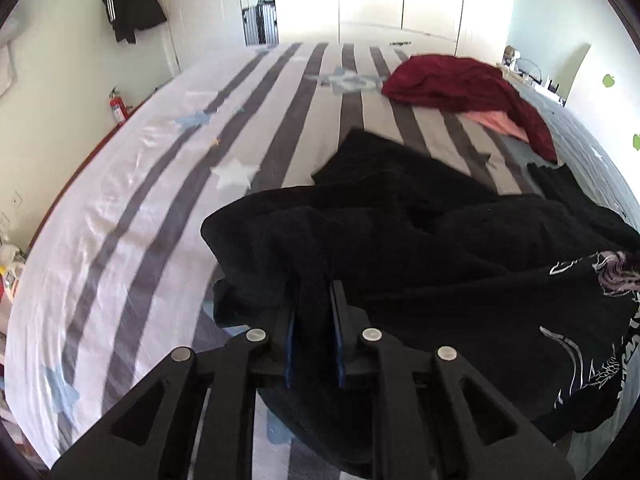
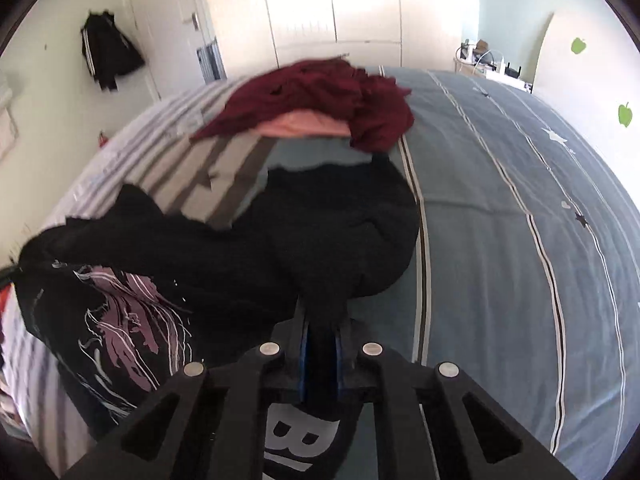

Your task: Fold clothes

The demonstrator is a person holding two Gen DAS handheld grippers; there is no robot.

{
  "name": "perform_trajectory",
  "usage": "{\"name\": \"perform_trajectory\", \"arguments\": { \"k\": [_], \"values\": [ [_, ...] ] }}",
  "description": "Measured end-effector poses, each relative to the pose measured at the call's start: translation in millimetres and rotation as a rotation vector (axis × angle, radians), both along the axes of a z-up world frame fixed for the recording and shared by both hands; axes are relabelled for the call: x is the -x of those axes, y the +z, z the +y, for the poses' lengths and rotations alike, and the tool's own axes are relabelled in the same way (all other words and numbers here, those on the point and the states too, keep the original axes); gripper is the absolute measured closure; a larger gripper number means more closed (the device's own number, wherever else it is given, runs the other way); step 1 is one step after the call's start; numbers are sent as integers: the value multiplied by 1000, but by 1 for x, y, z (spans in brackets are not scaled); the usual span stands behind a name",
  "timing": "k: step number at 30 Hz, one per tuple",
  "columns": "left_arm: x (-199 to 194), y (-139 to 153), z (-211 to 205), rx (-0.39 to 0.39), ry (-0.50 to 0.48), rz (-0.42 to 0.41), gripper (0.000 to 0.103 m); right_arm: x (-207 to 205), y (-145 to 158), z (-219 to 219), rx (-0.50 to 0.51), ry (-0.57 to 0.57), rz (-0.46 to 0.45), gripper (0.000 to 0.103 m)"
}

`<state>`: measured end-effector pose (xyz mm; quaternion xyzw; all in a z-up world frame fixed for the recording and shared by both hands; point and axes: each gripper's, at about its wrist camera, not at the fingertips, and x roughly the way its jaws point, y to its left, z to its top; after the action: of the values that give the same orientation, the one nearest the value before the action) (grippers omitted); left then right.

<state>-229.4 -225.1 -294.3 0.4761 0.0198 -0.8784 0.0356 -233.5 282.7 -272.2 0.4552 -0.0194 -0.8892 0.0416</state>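
- Black printed garment [image 1: 400, 248] lies crumpled on the bed [image 1: 120, 208], unfolded; left claw [image 1: 314, 292] and right claw [image 2: 322, 320] each pinch its cloth.
- Maroon heap [image 2: 320, 96] beyond it: untouched, folding barely begun.

On my left feed the bedsheet [image 1: 132, 208] is white crossed with grey stripes and scattered pale blue and white stars. I see the black garment [image 1: 400, 240] as plain dark cloth, with a white and mauve line print at its right edge. Beyond it lies a dark red garment [image 1: 460, 84] over a salmon pink piece [image 1: 500, 120]. A black jacket [image 1: 128, 0] with white stripes hangs on the cream wall, and a red fire extinguisher [image 1: 118, 106] stands below it. My right feed shows the sheet's other half slate blue with thin white and black lines, and green apple stickers [image 2: 578, 45] on the wall. Both grippers are black with blue pads [image 1: 289, 340].
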Motion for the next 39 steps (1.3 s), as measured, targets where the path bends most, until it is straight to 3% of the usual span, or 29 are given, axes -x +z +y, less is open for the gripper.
{"name": "perform_trajectory", "arguments": {
  "k": [5,7,9,11,12,13,14,15,16,21,26,27,28,29,30,31,32,35,39],
  "values": [
    [-25,-22,7,15,11,-11,90,-36,-50,4,60,-28,-88,93],
    [-32,-19,7,27,4,-7,88,-46,-54,1,46,-5,-91,92],
    [-35,-5,9,49,2,51,87,-56,-57,-2,32,16,-92,88],
    [-37,13,19,75,-12,128,82,-59,-45,2,30,5,-50,72],
    [-37,22,25,75,-24,171,73,-61,-40,3,29,0,-30,66],
    [-38,30,33,55,-46,199,56,-62,-33,5,28,-6,-7,54],
    [-36,35,42,30,-70,217,48,-62,-24,10,33,-17,27,44],
    [-32,37,53,11,-90,227,37,-58,-14,14,36,-28,54,40],
    [-27,39,64,-8,-109,235,32,-52,-7,18,39,-37,71,35],
    [20,10,126,-30,-206,171,32,11,-10,28,2,-90,45,33],
    [66,-40,158,1,-205,100,32,62,-42,28,-7,-151,-59,33],
    [68,-46,159,-8,-202,82,33,69,-50,29,3,-155,-75,33],
    [72,-50,159,-19,-205,69,47,74,-58,33,16,-156,-87,33],
    [75,-54,159,-28,-209,56,64,78,-63,32,31,-142,-95,40],
    [79,-58,159,-38,-213,44,96,81,-68,32,47,-128,-103,52],
    [82,-62,159,-48,-217,31,100,84,-73,32,63,-113,-110,78],
    [80,-60,160,-44,-228,45,100,82,-72,29,76,-88,-99,89],
    [57,-40,157,-24,-274,116,101,64,-52,18,67,-38,-3,92],
    [8,-6,126,-85,-289,148,101,10,-3,6,93,21,144,92]
  ]
}}
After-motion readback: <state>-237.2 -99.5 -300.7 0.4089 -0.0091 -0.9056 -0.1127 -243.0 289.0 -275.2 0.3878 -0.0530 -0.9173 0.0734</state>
